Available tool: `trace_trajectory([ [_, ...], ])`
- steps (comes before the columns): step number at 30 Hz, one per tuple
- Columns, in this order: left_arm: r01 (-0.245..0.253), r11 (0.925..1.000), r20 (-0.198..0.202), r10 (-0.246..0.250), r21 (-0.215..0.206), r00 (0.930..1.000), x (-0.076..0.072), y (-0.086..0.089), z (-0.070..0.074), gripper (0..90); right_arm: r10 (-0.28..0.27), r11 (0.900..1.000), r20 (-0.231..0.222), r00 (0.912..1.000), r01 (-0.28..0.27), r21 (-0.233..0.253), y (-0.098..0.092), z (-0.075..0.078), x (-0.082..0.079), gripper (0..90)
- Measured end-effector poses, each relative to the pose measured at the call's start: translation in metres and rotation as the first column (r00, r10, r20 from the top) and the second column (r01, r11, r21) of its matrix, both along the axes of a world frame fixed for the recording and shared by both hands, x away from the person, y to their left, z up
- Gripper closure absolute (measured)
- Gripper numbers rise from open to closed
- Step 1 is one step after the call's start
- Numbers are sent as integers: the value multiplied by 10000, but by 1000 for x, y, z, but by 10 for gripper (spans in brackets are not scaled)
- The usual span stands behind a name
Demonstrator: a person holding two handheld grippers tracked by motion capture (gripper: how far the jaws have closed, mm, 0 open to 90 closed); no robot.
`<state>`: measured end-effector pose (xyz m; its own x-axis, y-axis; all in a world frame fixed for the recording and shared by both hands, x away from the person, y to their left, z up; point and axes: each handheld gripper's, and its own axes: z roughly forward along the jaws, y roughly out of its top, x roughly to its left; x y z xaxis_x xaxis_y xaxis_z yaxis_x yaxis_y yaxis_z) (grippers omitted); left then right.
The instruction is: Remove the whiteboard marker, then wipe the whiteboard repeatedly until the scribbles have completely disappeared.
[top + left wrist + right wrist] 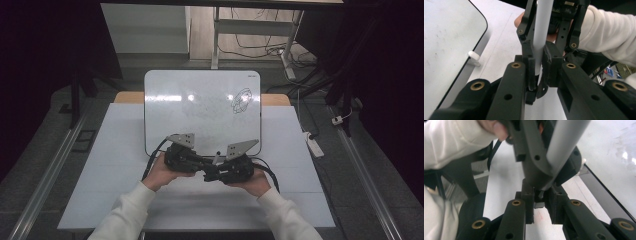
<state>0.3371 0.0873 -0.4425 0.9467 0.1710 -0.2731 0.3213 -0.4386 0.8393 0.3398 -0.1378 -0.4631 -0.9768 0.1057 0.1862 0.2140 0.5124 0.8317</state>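
A white-barrelled marker (216, 159) stands tilted upward where the two grippers meet, just in front of the whiteboard (200, 105). My left gripper (202, 169) points right and my right gripper (209, 175) points left, tip to tip. In the left gripper view the marker (541, 30) rises from between my own pads, my left gripper (539, 75) closed around its lower end, with the right gripper (539, 51) pinching the barrel just above. In the right gripper view the marker (564, 142) comes down into my right gripper (542, 202), where a small black part sits between the pads.
The whiteboard lies flat on the white table (125, 150) and bears a scribbled drawing (241, 101) at its right. A small white tab (474, 56) sticks out of the board's edge. A power strip (314, 145) and cables lie on the floor to the right.
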Motion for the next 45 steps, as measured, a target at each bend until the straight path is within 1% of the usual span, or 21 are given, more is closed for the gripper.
trace_trajectory([
  [7, -481, 9985, 51, 483, -242, 9988, 0, 2, -1, 771, -643, 9978, 232, 9977, 639, 167, 1, 0, 0, 773],
  [13, -1498, 9878, 426, 1516, -431, 9875, -6, 13, 5, 541, -1348, 9905, 634, 9888, 1328, 343, -3, 2, 1, 773],
  [14, -1811, 9825, 587, 1835, -430, 9813, -10, 18, 7, 499, -1515, 9879, 714, 9859, 1485, 455, -5, 3, 2, 773],
  [15, -2572, 9660, 1002, 2585, -260, 9608, -20, 31, 10, 468, -1692, 9846, 779, 9825, 1650, 579, -8, 5, 2, 773],
  [16, -2572, 9660, 1002, 2585, -260, 9608, -20, 31, 10, 439, -1692, 9846, 779, 9825, 1650, 579, -8, 5, 2, 773],
  [17, -3394, 9406, 1399, 3373, -91, 9310, -33, 45, 10, 402, -2056, 9765, 892, 9746, 1983, 846, -14, 9, 4, 774],
  [18, -3394, 9406, 1399, 3373, -91, 9310, -33, 45, 10, 375, -2237, 9718, 945, 9701, 2145, 984, -17, 11, 4, 774],
  [19, -4087, 9126, 1580, 4014, 151, 9022, -45, 60, 6, 352, -2417, 9669, 1006, 9651, 2309, 1084, -20, 13, 5, 774],
  [20, -4087, 9126, 1580, 4014, 151, 9022, -45, 60, 6, 334, -2417, 9669, 1006, 9651, 2309, 1084, -20, 13, 5, 774],
  [24, -4995, 8640, 1634, 4848, 632, 8592, -66, 85, -9, 289, -3174, 9396, 1292, 9395, 2931, 1766, -33, 21, 7, 774],
  [25, -5180, 8526, 1644, 5025, 686, 8488, -71, 90, -13, 289, -3174, 9396, 1292, 9395, 2931, 1766, -33, 21, 7, 774],
  [26, -5332, 8430, 1649, 5172, 711, 8398, -75, 95, -18, 283, -3509, 9241, 1352, 9266, 3193, 2100, -38, 25, 8, 774],
  [27, -5601, 8252, 1569, 5451, 732, 8236, -81, 105, -27, 283, -3693, 9155, 1375, 9191, 3344, 2236, -41, 27, 9, 774],
  [29, -5707, 8172, 1527, 5557, 803, 8172, -83, 109, -31, 282, -3861, 9065, 1385, 9120, 3474, 2399, -44, 28, 10, 774],
  [31, -5896, 8016, 1533, 5731, 993, 8050, -85, 114, -37, 266, -4375, 8771, 1389, 8884, 3876, 2836, -52, 33, 14, 774],
  [32, -6075, 7865, 1564, 5899, 1107, 7922, -86, 119, -42, 261, -4562, 8668, 1400, 8788, 4032, 2933, -55, 34, 15, 774],
  [33, -6075, 7865, 1564, 5899, 1107, 7922, -86, 119, -42, 257, -4562, 8668, 1400, 8788, 4032, 2933, -55, 34, 15, 774],
  [34, -6146, 7807, 1569, 5968, 1129, 7869, -86, 120, -44, 253, -4890, 8468, 1414, 8608, 4295, 3137, -60, 36, 18, 774],
  [35, -6212, 7746, 1606, 6024, 1190, 7819, -85, 121, -47, 251, -5028, 8379, 1427, 8525, 4402, 3227, -62, 37, 20, 774],
  [39, -6242, 7707, 1630, 6045, 1281, 7797, -84, 123, -51, 235, -5583, 8014, 1436, 8171, 4865, 3479, -70, 40, 30, 774],
  [45, -6362, 7639, 1514, 6198, 1081, 7700, -82, 129, -52, 229, -6683, 7263, 1844, 7207, 5785, 3712, -82, 55, 64, 774],
])
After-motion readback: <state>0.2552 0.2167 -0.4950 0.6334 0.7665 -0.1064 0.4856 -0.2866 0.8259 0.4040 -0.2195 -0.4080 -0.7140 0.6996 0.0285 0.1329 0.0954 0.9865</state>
